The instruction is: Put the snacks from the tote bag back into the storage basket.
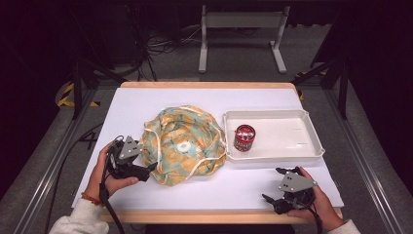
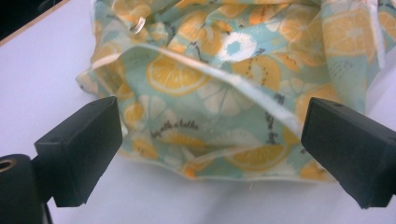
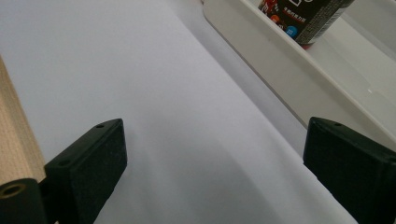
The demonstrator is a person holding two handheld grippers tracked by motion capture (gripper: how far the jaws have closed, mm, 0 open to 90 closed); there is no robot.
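Observation:
A crumpled cloth bag [image 1: 182, 145] printed with orange slices on pale green lies at the middle of the white table top. Its near edge [image 2: 219, 116] fills the space ahead of my left gripper [image 2: 212, 154], whose jaws stand wide apart just short of the fabric. In the high view my left gripper [image 1: 146, 170] sits at the bag's left side, held by a hand. My right gripper [image 1: 273, 185] rests open near the front right edge, with nothing between its jaws [image 3: 215, 168]. A red can [image 1: 244, 137] stands upright in the white tray [image 1: 302, 155]; the can [image 3: 303, 18] shows at the top.
The tray wall [image 3: 261, 46] runs diagonally ahead of the right gripper. The wooden table edge [image 3: 14, 130] lies at its left. White drawstrings [image 1: 204, 163] trail from the bag. A metal frame stand [image 1: 241, 29] and cables sit on the floor beyond the table.

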